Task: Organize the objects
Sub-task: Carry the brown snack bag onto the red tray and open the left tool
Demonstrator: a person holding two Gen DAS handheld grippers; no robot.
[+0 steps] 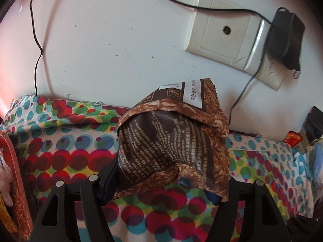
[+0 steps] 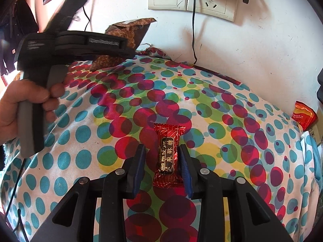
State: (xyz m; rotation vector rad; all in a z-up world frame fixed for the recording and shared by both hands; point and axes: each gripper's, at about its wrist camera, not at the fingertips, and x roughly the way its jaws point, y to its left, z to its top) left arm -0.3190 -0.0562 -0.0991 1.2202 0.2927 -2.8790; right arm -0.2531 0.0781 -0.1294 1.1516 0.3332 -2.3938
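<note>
The left gripper (image 1: 165, 183) is clamped on a brown packet (image 1: 173, 141), holding it up off the dotted cloth (image 1: 60, 161) in front of the white wall (image 1: 101, 40). In the right wrist view the same packet (image 2: 129, 36) shows sticking out past the left gripper's body, with the person's hand (image 2: 26, 100) around the grip near the cloth's far left edge.

The right gripper (image 2: 162, 166) is low over the cloth (image 2: 222, 121) with its jaws parted on either side of a red candy (image 2: 168, 157) that lies flat on the cloth. The right pad is touching or just beside the wrapper; the left pad stands apart from it.

On the wall behind are a socket plate (image 1: 222, 38) and a black adapter (image 1: 286, 40) with a cable (image 1: 36, 40) hanging down to the cloth's back edge. A red-orange wrapper (image 2: 304, 115) lies at the cloth's far right edge, well apart from the candy. At the left edge of the left wrist view stands a red-orange flat thing (image 1: 16, 181); what it is I cannot tell.
</note>
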